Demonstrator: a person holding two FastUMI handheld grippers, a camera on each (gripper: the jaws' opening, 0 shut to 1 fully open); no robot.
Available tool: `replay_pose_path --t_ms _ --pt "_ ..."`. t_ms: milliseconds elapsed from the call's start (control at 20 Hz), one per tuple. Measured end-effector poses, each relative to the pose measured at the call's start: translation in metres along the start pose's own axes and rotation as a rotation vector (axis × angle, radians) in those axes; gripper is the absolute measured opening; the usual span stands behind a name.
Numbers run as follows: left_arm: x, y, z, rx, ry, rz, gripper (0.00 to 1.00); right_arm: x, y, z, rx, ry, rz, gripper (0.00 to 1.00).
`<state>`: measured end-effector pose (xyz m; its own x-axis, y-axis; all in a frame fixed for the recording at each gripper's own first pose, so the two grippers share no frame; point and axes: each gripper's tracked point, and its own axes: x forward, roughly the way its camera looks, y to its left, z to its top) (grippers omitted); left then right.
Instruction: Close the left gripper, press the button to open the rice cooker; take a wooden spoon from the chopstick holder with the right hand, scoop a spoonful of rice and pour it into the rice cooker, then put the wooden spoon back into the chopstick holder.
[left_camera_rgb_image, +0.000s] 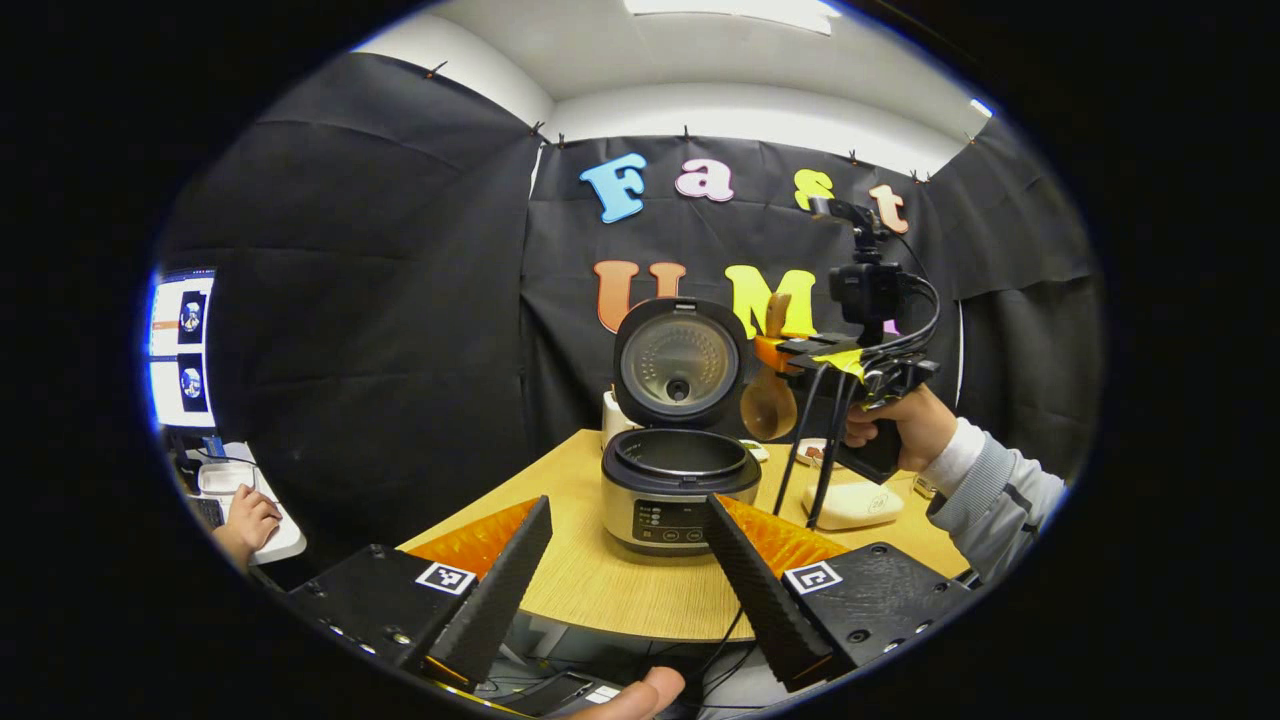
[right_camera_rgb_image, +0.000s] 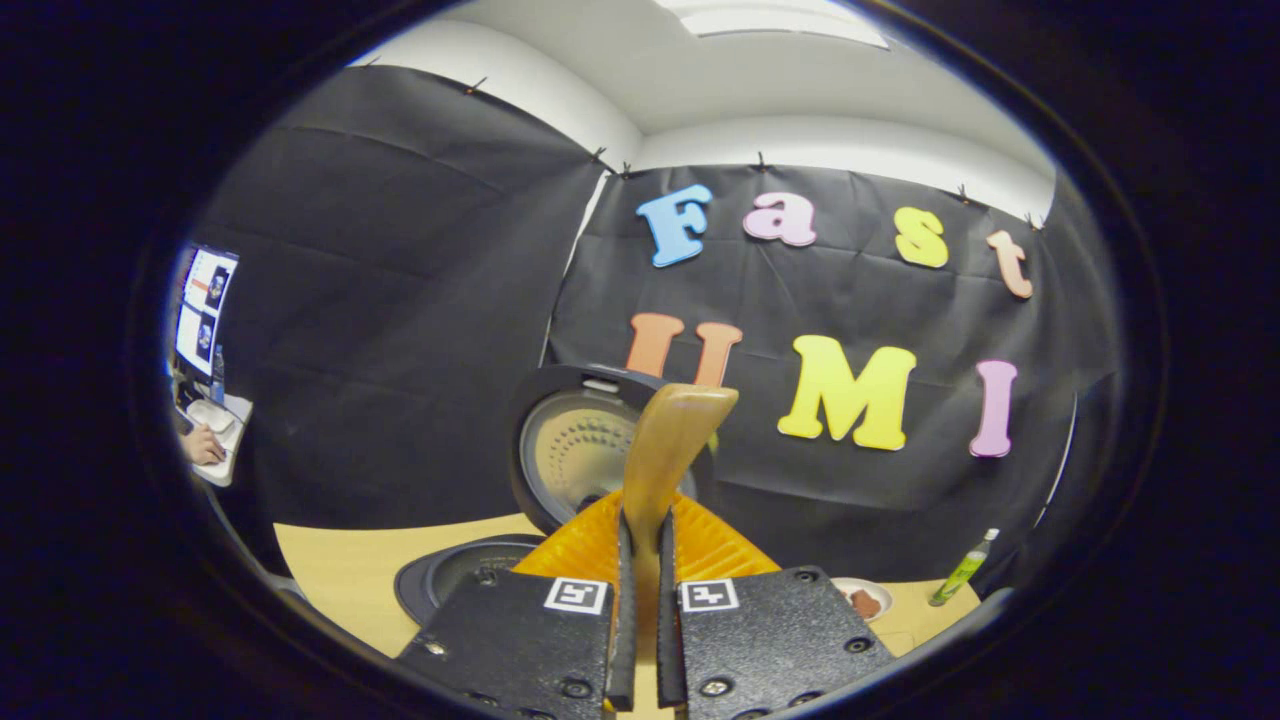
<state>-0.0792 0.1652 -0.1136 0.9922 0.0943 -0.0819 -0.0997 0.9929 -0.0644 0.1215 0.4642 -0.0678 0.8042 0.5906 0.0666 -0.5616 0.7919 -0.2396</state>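
The rice cooker stands on the wooden table with its lid raised upright and its inner pot showing dark. My left gripper hovers in front of it, open, holding nothing. To the cooker's right, at lid height, my right gripper is shut on the wooden spoon, whose bowl hangs downward beside the lid. In the right gripper view the right gripper clamps the spoon's handle, which sticks up in front of the open lid. A white holder peeks out behind the cooker.
A white lidded container lies on the table right of the cooker, under the hand holding the right gripper. A small dish and a green bottle sit at the far right. A monitor and another person's hand are at the left.
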Motion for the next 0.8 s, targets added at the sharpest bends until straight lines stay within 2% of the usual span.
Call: replay_pose_path --t_ms 350,800 --pt "0.003 -0.043 0.009 0.012 -0.015 -0.055 0.97 -0.031 -0.124 -0.012 0.061 0.026 -0.171 0.13" --pt "0.012 -0.075 0.007 0.026 -0.007 -0.077 0.96 -0.078 -0.255 -0.050 0.130 0.075 -0.336 0.14"
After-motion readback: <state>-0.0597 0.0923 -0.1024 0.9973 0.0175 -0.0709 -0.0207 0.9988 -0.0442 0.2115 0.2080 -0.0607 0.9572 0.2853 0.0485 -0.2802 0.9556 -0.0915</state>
